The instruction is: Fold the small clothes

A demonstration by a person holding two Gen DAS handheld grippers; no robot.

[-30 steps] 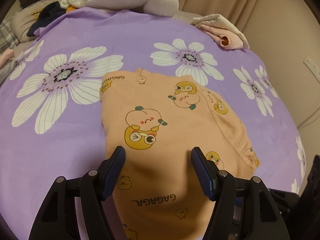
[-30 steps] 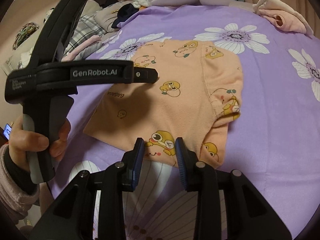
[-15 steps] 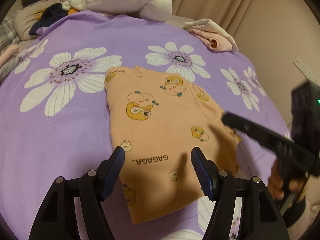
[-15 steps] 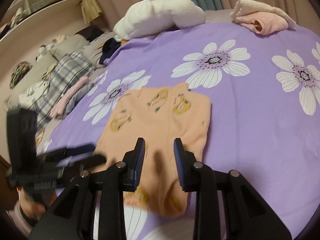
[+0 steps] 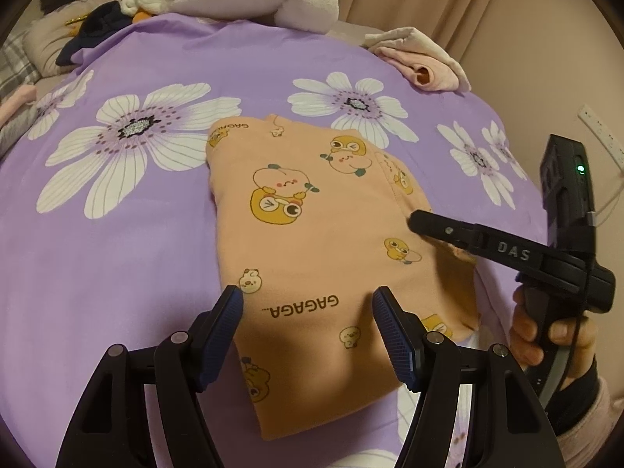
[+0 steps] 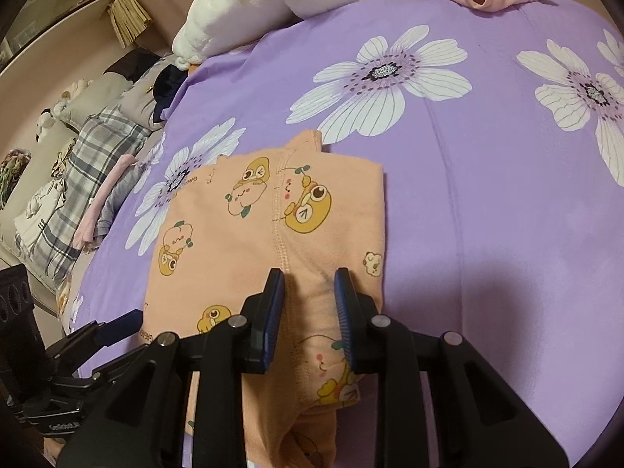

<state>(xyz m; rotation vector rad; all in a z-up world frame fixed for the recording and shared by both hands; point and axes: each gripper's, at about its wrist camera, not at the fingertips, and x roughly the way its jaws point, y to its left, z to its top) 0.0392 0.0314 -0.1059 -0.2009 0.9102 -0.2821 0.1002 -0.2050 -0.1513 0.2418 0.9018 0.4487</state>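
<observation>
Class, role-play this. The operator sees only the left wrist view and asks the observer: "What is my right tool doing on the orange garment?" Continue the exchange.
Observer: The right tool is over the orange garment. Its fingers are apart, with a raised ridge of cloth between them.
Operator: Where on the garment?
Observer: Near its closest edge, with the left finger where a stitched seam ends.
Operator: What's beyond the bed's left side?
Observer: A pale shelf, with a tan bundle at its corner.
</observation>
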